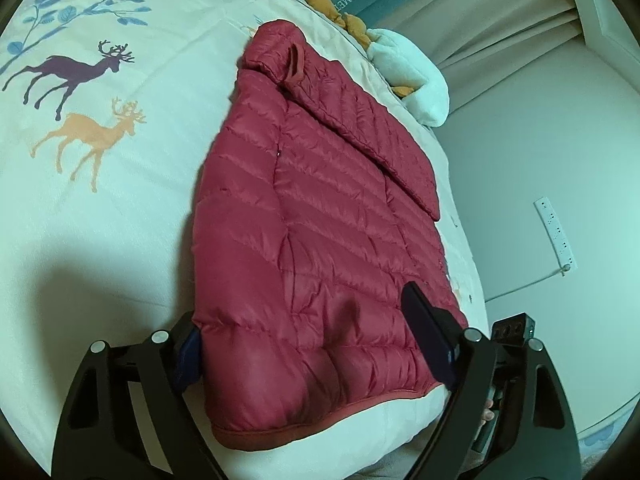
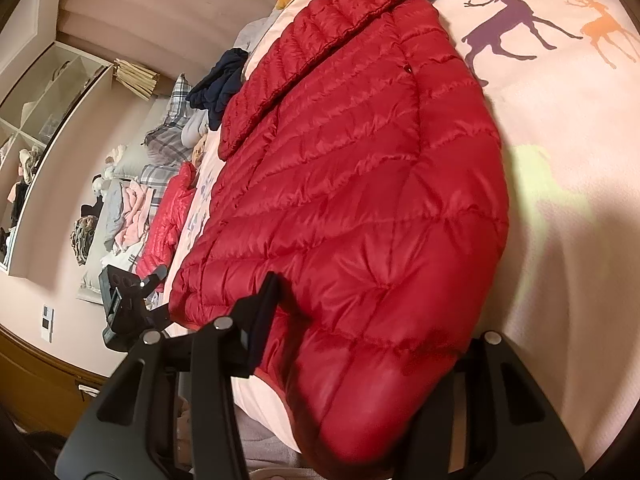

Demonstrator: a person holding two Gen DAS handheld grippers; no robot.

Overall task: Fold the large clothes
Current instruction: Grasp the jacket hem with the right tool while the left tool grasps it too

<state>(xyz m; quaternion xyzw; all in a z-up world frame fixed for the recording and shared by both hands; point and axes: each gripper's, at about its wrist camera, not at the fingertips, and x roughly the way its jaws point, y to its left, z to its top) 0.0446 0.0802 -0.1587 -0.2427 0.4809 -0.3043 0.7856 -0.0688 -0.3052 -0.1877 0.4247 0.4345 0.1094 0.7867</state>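
Jacket [image 1: 320, 220], red quilted puffer, lies flat on the bed, hem at the near edge, collar at the far end, one sleeve folded diagonally across its body. Left gripper [image 1: 316, 344] straddles the near hem corner, jaws wide; one finger [image 1: 428, 336] lies on top of the fabric, the other finger [image 1: 186, 356] sits at the jacket's side edge; whether the pads actually press the fabric, cannot tell. Right gripper [image 2: 360, 320] sits at the other hem corner, jaws narrower, puffed fabric bulging between them; one finger [image 2: 262, 320] presses into the jacket, the far finger is mostly hidden behind the bulge, looks like a grip on the corner. The other tong shows at the edge of each wrist view, close beside.

Bedsheet [image 1: 100, 220], pale, printed with a purple deer [image 1: 76, 72] and an orange deer [image 1: 96, 132], plus a blue branch print [image 1: 80, 4] further off. Power strip [image 1: 556, 232] on the floor beside the bed, well clear. Past the collar: a white and orange plush toy [image 1: 404, 64], a dark navy garment [image 2: 222, 84], a plaid pillow [image 2: 172, 124]. A second red jacket [image 2: 168, 220] lies along the bed's side with a heap of pink and grey clothes [image 2: 124, 224]. Far wall holds a white shelf unit [image 2: 44, 116].
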